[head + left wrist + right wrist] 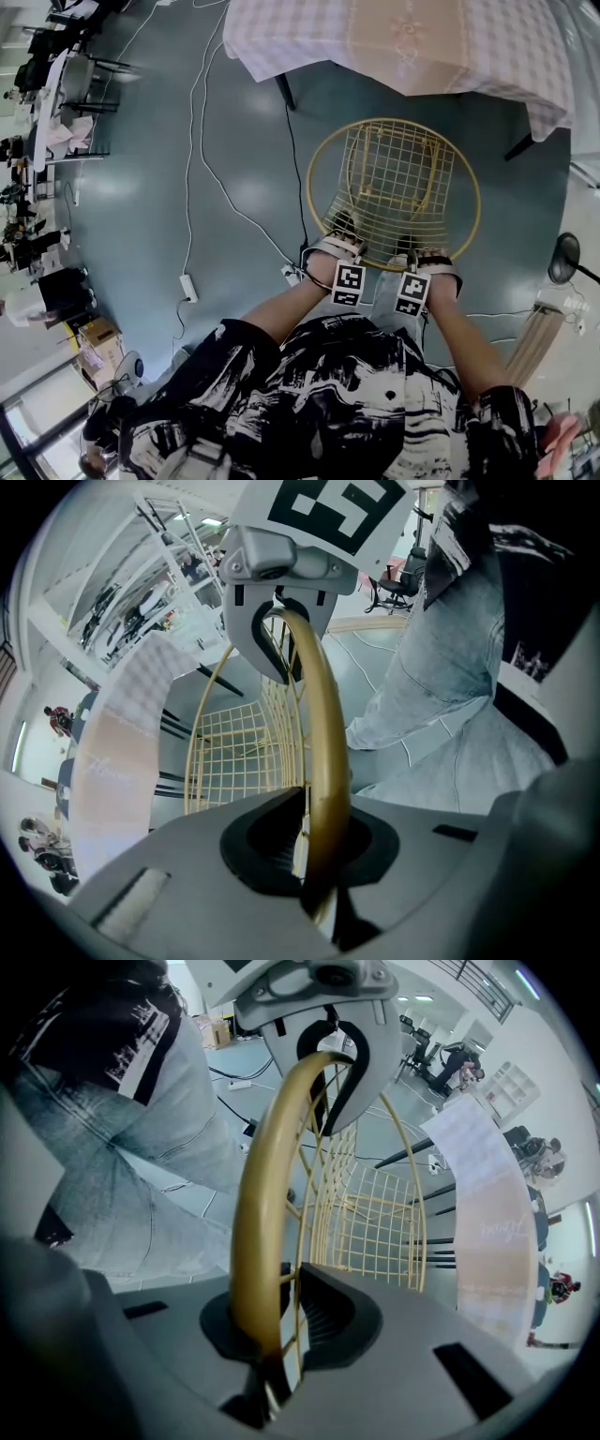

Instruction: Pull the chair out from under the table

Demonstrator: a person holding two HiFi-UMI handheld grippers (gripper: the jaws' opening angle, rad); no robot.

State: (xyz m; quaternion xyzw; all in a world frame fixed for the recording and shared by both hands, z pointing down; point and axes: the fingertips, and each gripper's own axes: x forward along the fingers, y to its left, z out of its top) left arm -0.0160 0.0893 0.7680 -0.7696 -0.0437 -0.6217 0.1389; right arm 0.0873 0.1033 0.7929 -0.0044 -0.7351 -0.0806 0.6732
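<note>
A round gold wire chair (pixel 394 187) stands on the blue-grey floor just in front of the table (pixel 403 47), which wears a pale checked cloth. The chair's thick gold rim (pixel 323 761) runs between the jaws of my left gripper (pixel 314 846), which is shut on it at the near left of the hoop (pixel 339 251). My right gripper (pixel 281 1321) is shut on the same rim (pixel 255 1222) a little to the right (pixel 420 267). Both grippers point down. The wire-grid seat (pixel 384 1222) shows beyond the jaws.
White and black cables trail over the floor to a power strip (pixel 189 287) at the left. A black table leg (pixel 284 91) stands beside the chair. A black round stand (pixel 562 258) is at the right. Desks and office chairs (pixel 66 84) line the far left.
</note>
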